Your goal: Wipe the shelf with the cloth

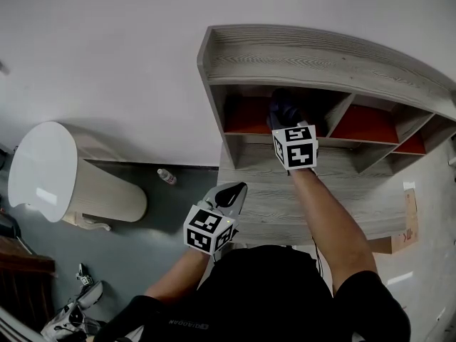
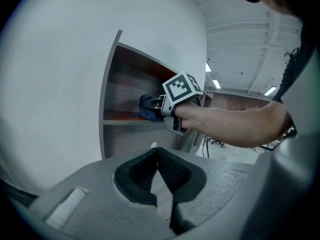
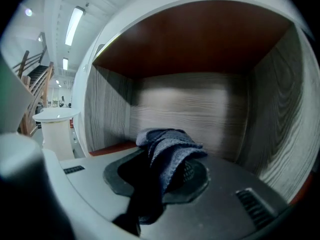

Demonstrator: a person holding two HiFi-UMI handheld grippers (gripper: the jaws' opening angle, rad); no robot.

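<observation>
1. White wall backs a grey wood-grain shelf [image 1: 313, 55] split into open compartments with red-brown inner faces.
2. In the head view, the right hand-held gripper [image 1: 284, 114] reaches into the far-left compartment of the upper row, its marker cube just outside the opening.
3. Its jaws are clamped on a dark blue cloth [image 3: 170, 141], which bunches up between them and hangs down over the pads.
4. The cloth sits inside that compartment, in front of the grey back panel; whether it touches a surface cannot be told.
5. The left hand-held gripper [image 2: 158, 156] hangs lower, well apart from the shelf openings, jaw tips pressed together with nothing between them.
6. A white round stand [image 1: 43, 169] and a small bottle [image 1: 166, 177] are on the dark floor to the left.
</observation>
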